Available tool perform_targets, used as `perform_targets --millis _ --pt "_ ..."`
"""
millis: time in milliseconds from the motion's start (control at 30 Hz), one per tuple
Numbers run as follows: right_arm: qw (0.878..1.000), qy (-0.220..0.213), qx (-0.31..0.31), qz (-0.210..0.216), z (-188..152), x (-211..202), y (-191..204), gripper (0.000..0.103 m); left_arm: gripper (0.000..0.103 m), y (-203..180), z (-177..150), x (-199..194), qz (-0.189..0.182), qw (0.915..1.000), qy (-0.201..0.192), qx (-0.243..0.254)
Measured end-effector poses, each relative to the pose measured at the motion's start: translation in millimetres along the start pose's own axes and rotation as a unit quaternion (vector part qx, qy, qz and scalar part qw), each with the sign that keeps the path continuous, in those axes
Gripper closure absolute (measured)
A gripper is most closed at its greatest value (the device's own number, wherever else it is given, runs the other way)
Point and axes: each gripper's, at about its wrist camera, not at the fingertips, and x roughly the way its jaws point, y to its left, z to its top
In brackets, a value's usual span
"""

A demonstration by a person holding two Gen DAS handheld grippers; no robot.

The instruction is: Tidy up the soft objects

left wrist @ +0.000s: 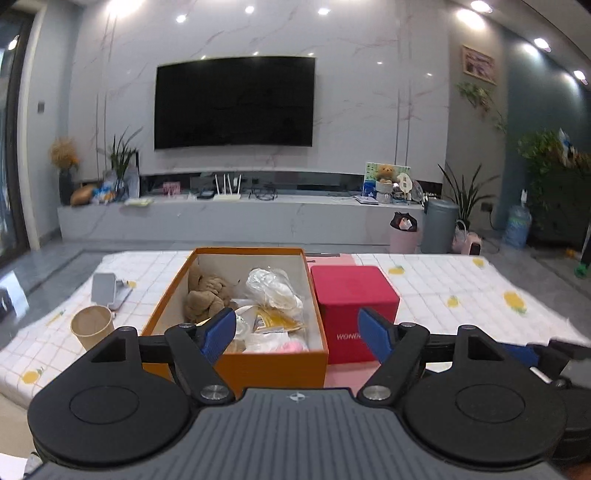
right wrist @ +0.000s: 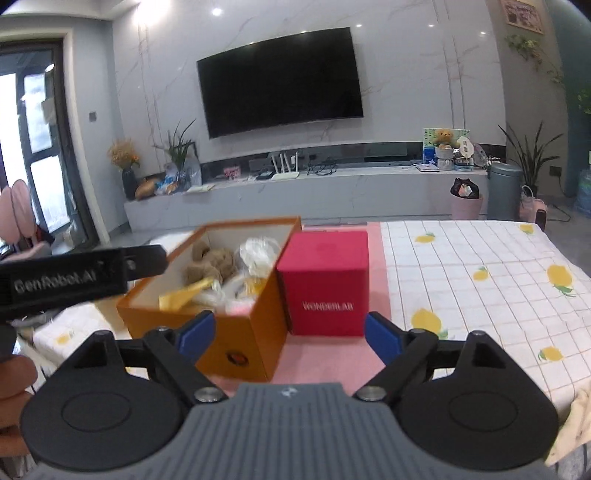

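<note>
Table with lemon-print cloth [left wrist: 480, 288] carries orange box [left wrist: 273, 365], red box [left wrist: 354, 295], paper cup [left wrist: 90, 328], phone stand [left wrist: 107, 290].

The setting is a home living room. A large dark TV [left wrist: 234, 102] is mounted on a marble-look wall above a long low console [left wrist: 236, 218] carrying a router [left wrist: 227, 189], a small teddy bear [left wrist: 386, 173] and vases of plants [left wrist: 120, 162]; recessed ceiling spots [left wrist: 323, 11] light the room. In the foreground a table with a lemon-print checked cloth [right wrist: 480, 280] stands near a grey bin [right wrist: 504, 192], a potted plant [right wrist: 530, 155] and a framed picture [left wrist: 478, 64].
</note>
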Motion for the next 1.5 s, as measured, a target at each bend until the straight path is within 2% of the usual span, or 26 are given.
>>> perform_targets --millis 100,233,333,433,567,800,1500 --pt "1.000 0.009 -0.012 -0.005 -10 2 -10 0.017 0.014 -8 -14 8 -0.002 0.9997 0.014 0.021" --pt "1.000 0.021 -0.001 -0.009 -24 9 -19 0.017 0.015 -11 -32 15 -0.004 0.9995 0.026 0.015" --pt "0.999 0.018 -0.026 -0.011 -34 14 -17 0.017 0.015 -16 -40 15 -0.013 0.9989 0.037 0.027" --pt "0.999 0.015 -0.038 -0.019 -41 16 -15 0.017 0.015 -17 -45 14 -0.002 0.9993 0.026 0.025" --pt "0.999 0.009 -0.027 -0.018 -46 19 -19 0.017 0.015 -16 -50 16 -0.010 0.9994 0.031 0.012" --pt "0.999 0.019 -0.022 -0.028 -51 22 -20 0.017 0.015 -21 -56 16 -0.002 0.9994 0.030 0.018" --pt "0.999 0.030 -0.011 -0.026 -53 23 -24 0.020 0.015 -24 -57 18 -0.001 0.9992 0.040 0.002"
